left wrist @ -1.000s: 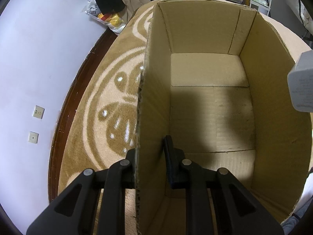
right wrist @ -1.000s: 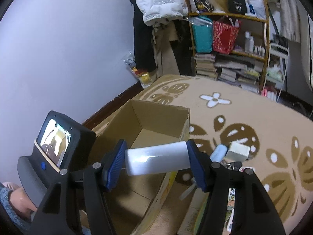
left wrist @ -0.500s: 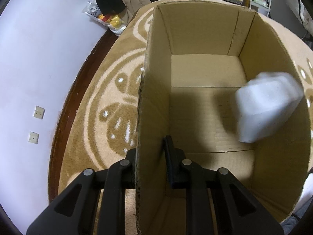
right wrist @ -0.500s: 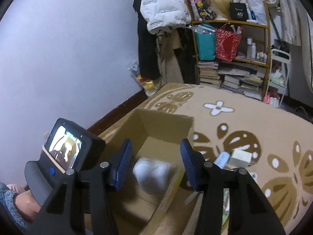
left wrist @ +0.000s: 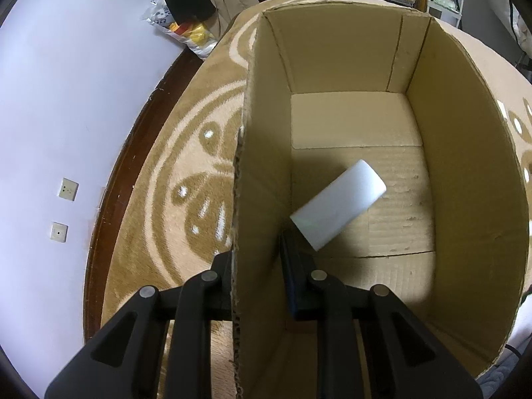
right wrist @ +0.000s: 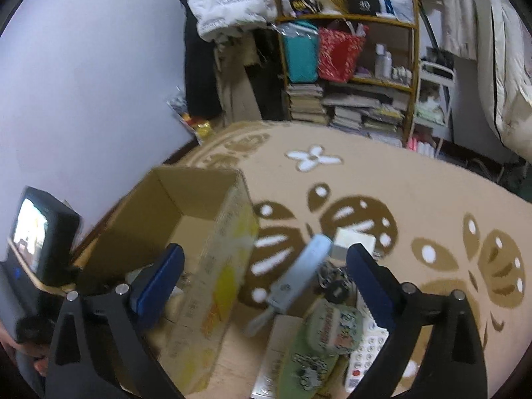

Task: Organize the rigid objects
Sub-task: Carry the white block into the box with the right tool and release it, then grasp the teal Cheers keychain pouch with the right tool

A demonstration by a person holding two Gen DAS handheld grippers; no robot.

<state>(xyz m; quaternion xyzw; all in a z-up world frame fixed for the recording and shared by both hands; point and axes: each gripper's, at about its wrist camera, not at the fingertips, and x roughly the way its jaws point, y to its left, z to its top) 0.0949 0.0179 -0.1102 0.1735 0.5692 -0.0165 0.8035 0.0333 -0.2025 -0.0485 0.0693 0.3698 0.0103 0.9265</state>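
First item boxed, next pick to be lined up.

The box (left wrist: 332, 50) wall is pinched by the left gripper (left wrist: 257, 256), jaws clamped on the cardboard at lower centre of its view, so the box is steadied. The right gripper (right wrist: 266, 266) has just been opening and stands wide with nothing between its pads, over the pile (right wrist: 326, 326) at lower right of its view. The next piece is best approached slowly, one item singled out and squared between the pads before closing, with the box kept held. The white block (left wrist: 337, 206), smooth, rounded and oblong, lies flat and askew on the box floor, just beyond the left jaw.
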